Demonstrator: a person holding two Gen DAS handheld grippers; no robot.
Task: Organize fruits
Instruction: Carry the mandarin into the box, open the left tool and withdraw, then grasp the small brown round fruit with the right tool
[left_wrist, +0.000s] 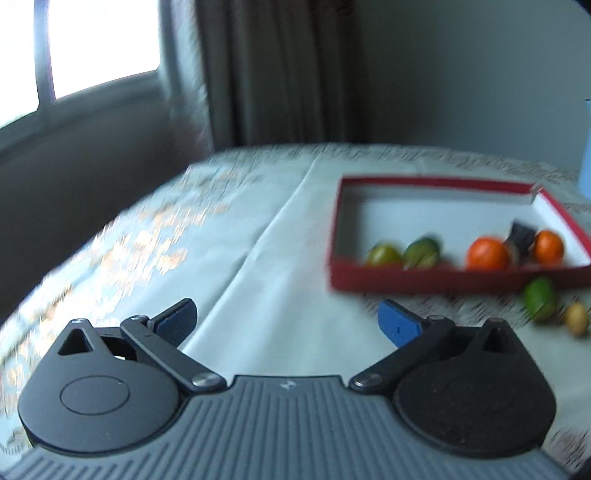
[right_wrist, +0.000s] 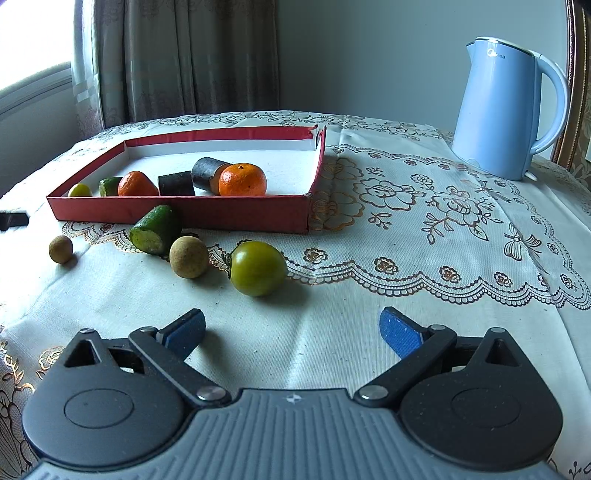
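Observation:
A red box (right_wrist: 184, 216) with a white inside holds two oranges (right_wrist: 242, 180), two dark cylinders (right_wrist: 176, 184) and two small green fruits (right_wrist: 109, 185). On the cloth in front of it lie a green cut piece (right_wrist: 155, 229), two brown round fruits (right_wrist: 189, 256) and a green tomato-like fruit (right_wrist: 258, 267). My right gripper (right_wrist: 291, 328) is open and empty, just short of the green fruit. My left gripper (left_wrist: 288, 321) is open and empty, left of the red box (left_wrist: 424, 277); that view is blurred.
A light blue kettle (right_wrist: 506, 107) stands at the back right of the table. A lace cloth (right_wrist: 424, 229) covers the table. A curtain (right_wrist: 184, 59) and window lie behind. A dark object (right_wrist: 13, 218) lies at the left edge.

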